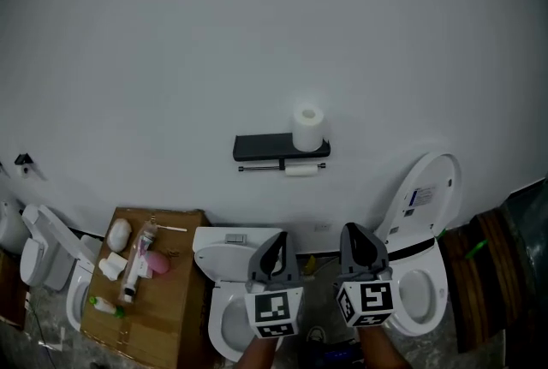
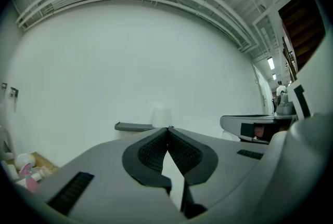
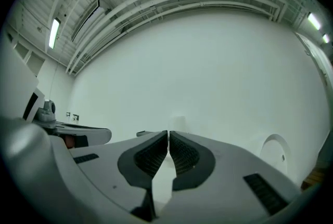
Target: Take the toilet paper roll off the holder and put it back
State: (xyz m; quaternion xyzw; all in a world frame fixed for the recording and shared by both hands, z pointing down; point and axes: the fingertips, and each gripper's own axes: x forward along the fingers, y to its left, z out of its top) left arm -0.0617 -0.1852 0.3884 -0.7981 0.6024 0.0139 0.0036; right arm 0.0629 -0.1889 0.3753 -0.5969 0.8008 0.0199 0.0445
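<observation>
Head view, roll: the toilet paper roll (image 1: 309, 128) stands upright on the right end of the black wall shelf (image 1: 265, 146). It's not on the rod (image 1: 259, 168) underneath. A small white cylinder (image 1: 301, 171) sits on that rod, and I can't tell if it's a spent core.
Head view, grippers: the left gripper (image 1: 276, 249) and right gripper (image 1: 363, 241) hang low in front of the middle toilet (image 1: 216, 312) and the toilet with the raised lid (image 1: 428, 187). Both point at the wall, well apart from the shelf.
Left gripper view, jaws: the pads are pressed tip to tip with nothing between them. The roll (image 2: 161, 116) shows faintly just above the tips.
Right gripper view, jaws: fully closed too, and empty. The roll (image 3: 178, 123) sits a touch right of the tip line.
Step in hand: looks to me like the reach, with nothing lifted yet.
Doing it well: I'd open the jaws wide before arriving, not at the roll. I'd come in level across the roll's middle and squeeze lightly, since it's soft and will crush.
Which gripper: the right one seems better lined up, as the roll is on the shelf's right end.
Watch out: a nudge could tip the roll off the shelf edge, so I'd lift it straight up.
</observation>
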